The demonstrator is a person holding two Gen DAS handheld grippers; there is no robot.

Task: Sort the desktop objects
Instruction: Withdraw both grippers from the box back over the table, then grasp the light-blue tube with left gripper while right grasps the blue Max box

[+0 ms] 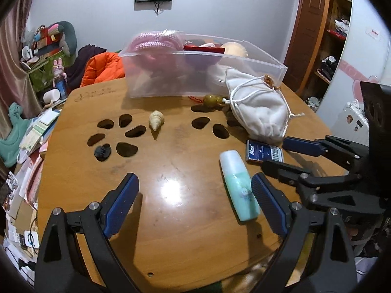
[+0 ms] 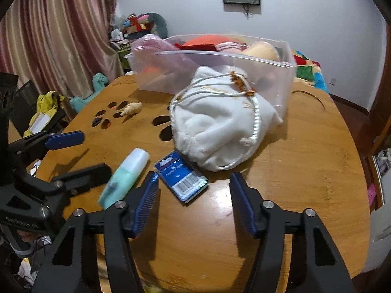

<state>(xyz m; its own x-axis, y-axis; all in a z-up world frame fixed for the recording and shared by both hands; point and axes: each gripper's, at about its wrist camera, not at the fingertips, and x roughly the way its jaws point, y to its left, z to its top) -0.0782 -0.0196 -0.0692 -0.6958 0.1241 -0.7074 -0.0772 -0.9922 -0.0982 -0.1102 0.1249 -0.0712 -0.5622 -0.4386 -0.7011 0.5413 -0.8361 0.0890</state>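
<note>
Wooden table (image 1: 171, 219) carries a clear bin (image 1: 256, 73) at the far side, crowded with items hard to identify. White drawstring pouch (image 2: 220, 131) leans on the bin; blue "Max" box (image 2: 182, 178) lies just near of it, mint bottle (image 1: 238, 190) to its left. Left gripper (image 1: 195, 190) is seen wide open, empty. Right gripper (image 2: 194, 188) is seen partly open, empty, box corner between the jaws.

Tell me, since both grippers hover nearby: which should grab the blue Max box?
Right gripper: its open jaws already face the blue Max box, while the left gripper sits beside the mint bottle.
</note>
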